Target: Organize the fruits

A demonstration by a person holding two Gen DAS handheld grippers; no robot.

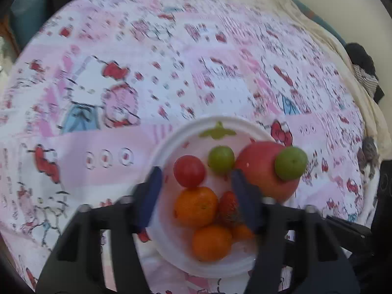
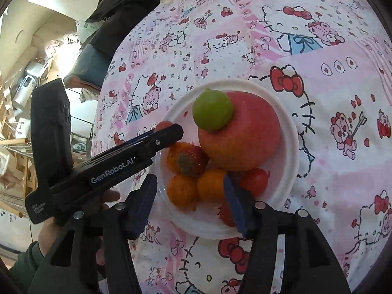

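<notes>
1. Sitting on a pink-and-white cartoon-print cloth (image 1: 196,61) is a white plate (image 1: 171,144) piled with fruit.
2. A large pinkish-red apple (image 2: 245,134) fills one side of the plate, and a green round fruit (image 2: 212,110) rests on top of it.
3. A second green fruit (image 1: 221,158) lies just beside the apple, next to a small red tomato (image 1: 189,170).
4. Three orange mandarins are bunched together, two in plain view (image 1: 196,207) (image 1: 212,242) and a third mostly hidden by a finger; a strawberry (image 1: 227,205) touches them.
5. The left gripper (image 1: 196,181) hovers over the plate, its blue fingers (image 1: 152,196) released and spread apart, with the tomato and one mandarin between them but not pressed.
6. The right gripper (image 2: 188,191) also stands released above the plate's near edge, its fingers (image 2: 143,203) either side of the mandarins without touching them.
7. A hand (image 2: 51,232) in a green sleeve holds the left gripper's handle.
</notes>
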